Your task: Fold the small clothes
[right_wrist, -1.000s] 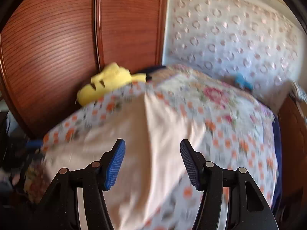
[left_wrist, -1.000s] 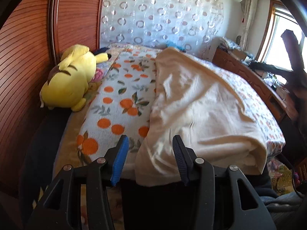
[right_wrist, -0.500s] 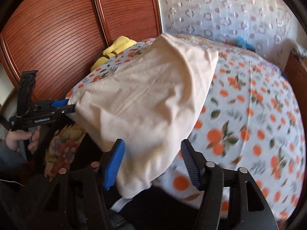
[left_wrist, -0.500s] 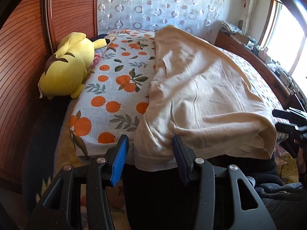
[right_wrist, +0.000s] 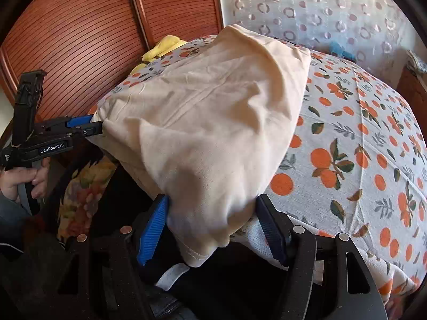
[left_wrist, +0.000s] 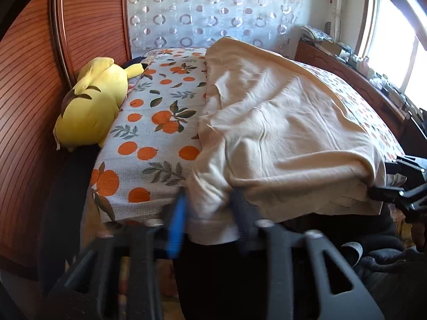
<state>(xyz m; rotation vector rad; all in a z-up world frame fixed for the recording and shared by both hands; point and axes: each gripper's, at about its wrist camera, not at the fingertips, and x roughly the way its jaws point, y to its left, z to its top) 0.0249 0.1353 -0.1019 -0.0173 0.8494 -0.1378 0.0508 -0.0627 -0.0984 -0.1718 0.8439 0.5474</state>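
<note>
The left gripper point(left_wrist: 209, 218) has just been narrowing on the near left corner of the cream cotton garment point(left_wrist: 280, 133), and its jaws now pinch that hem, though motion blur hides how firmly. The right gripper point(right_wrist: 213, 224) has also been closing; a bunched corner of the garment sits between its jaws, which stand half wide, and whether the pads truly press it I cannot tell.

The garment lies over the near edge of the bed with the orange-printed white cover point(left_wrist: 149, 144), its far end reaching toward the wall. The risk, as I judge it, is an uneven lift: if the right jaws take only a loose fold, that corner may slip free and the cloth drop off the edge, or the bedcover may be caught along with it.

Left of the garment, a yellow plush toy point(left_wrist: 90, 106) rests against the ribbed reddish wooden wardrobe point(left_wrist: 29, 80). Beyond it hangs a white ring-patterned wall covering point(left_wrist: 213, 13); to its right, a bright window point(left_wrist: 392, 40).
</note>
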